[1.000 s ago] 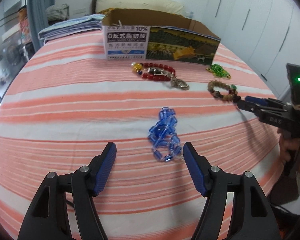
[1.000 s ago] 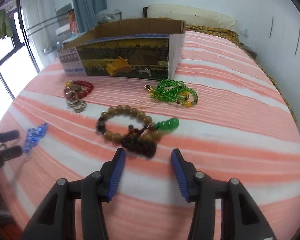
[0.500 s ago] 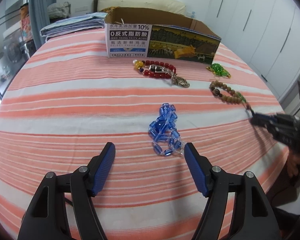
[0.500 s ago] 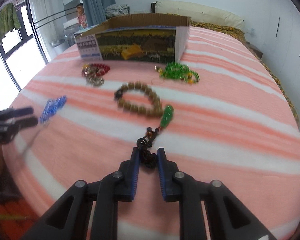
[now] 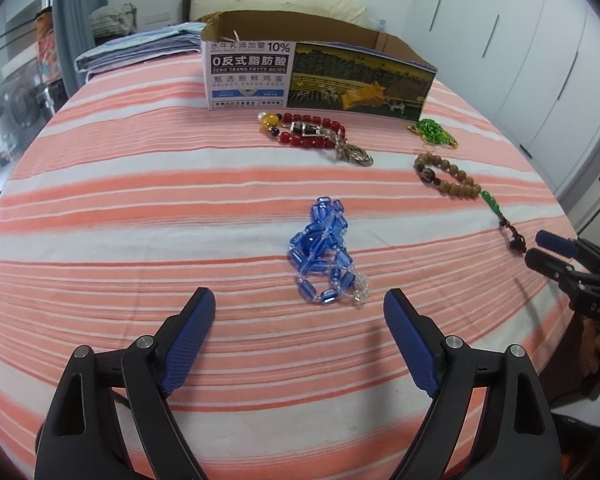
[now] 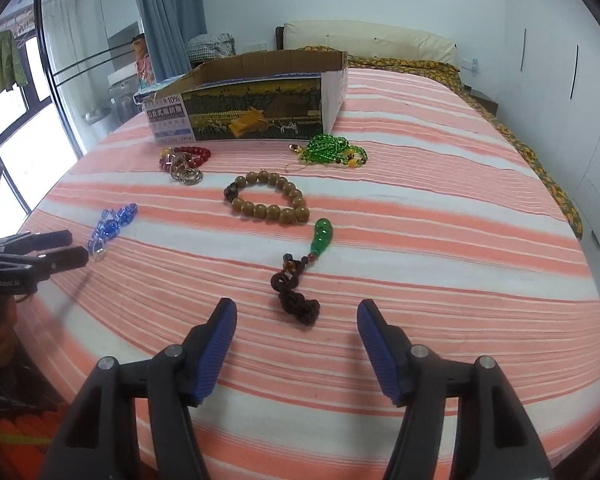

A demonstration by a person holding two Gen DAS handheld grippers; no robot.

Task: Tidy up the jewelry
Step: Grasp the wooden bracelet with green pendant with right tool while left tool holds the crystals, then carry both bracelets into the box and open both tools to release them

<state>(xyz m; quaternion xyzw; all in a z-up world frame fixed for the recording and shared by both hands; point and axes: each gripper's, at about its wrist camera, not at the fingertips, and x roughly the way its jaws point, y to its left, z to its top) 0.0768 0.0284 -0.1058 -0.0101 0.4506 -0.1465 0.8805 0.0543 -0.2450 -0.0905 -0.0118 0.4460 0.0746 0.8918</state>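
A blue bead bracelet (image 5: 324, 250) lies on the striped bed just ahead of my open, empty left gripper (image 5: 298, 312); it also shows in the right wrist view (image 6: 112, 224). A brown wooden bead bracelet (image 6: 268, 198) with a green pendant (image 6: 322, 236) and dark knotted tassel (image 6: 296, 300) lies stretched out in front of my open, empty right gripper (image 6: 296, 316). The tassel is just ahead of the fingertips, apart from them. A red bead bracelet with keyrings (image 5: 316, 136) and a green bead string (image 6: 332, 150) lie near an open cardboard box (image 6: 260, 96).
The bed (image 5: 140, 208) has an orange-and-white striped cover. Folded blue bedding (image 5: 140, 46) and a pillow (image 6: 372, 38) lie behind the box. White wardrobe doors (image 5: 540, 52) stand on the right, a window (image 6: 16, 112) on the left. The right gripper shows in the left wrist view (image 5: 544, 250).
My right gripper closed on the dark tassel, pulled the wooden bracelet toward me so it stretched out, then opened and let the tassel drop on the bed. My left gripper stayed open, nearly still.
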